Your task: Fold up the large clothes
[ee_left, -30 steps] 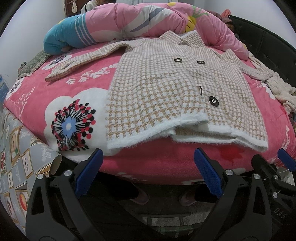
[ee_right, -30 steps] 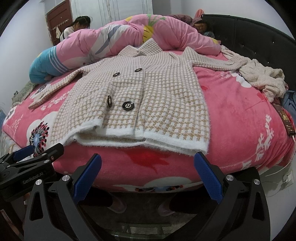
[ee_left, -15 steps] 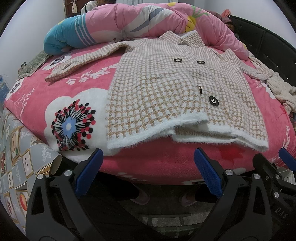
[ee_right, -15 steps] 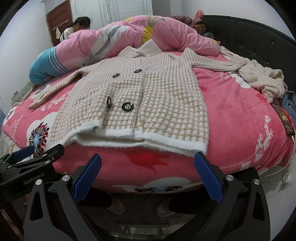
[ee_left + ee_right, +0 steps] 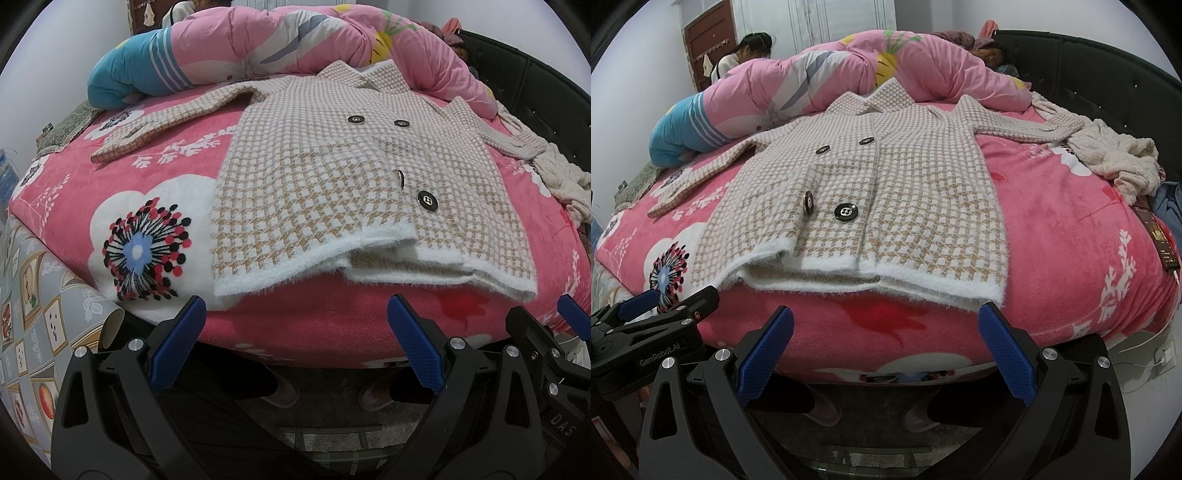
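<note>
A beige and white houndstooth coat (image 5: 332, 177) (image 5: 894, 192) with black buttons lies face up on the pink flowered bed, sleeves spread to both sides, its white fuzzy hem toward me. My left gripper (image 5: 295, 332) hangs open below the hem's left half, off the bed's near edge, holding nothing. My right gripper (image 5: 886, 332) is open too, below the hem's right half. Each gripper shows at the edge of the other's view.
A rolled pink and blue quilt (image 5: 258, 48) lies behind the coat's collar. A cream fuzzy garment (image 5: 1115, 158) sits at the right by the black headboard (image 5: 1108, 74). A person (image 5: 746, 55) is behind the quilt. Feet in slippers (image 5: 820, 410) stand below the bed edge.
Both views have shifted only slightly; the coat lies as before and both grippers stay open below the hem.
</note>
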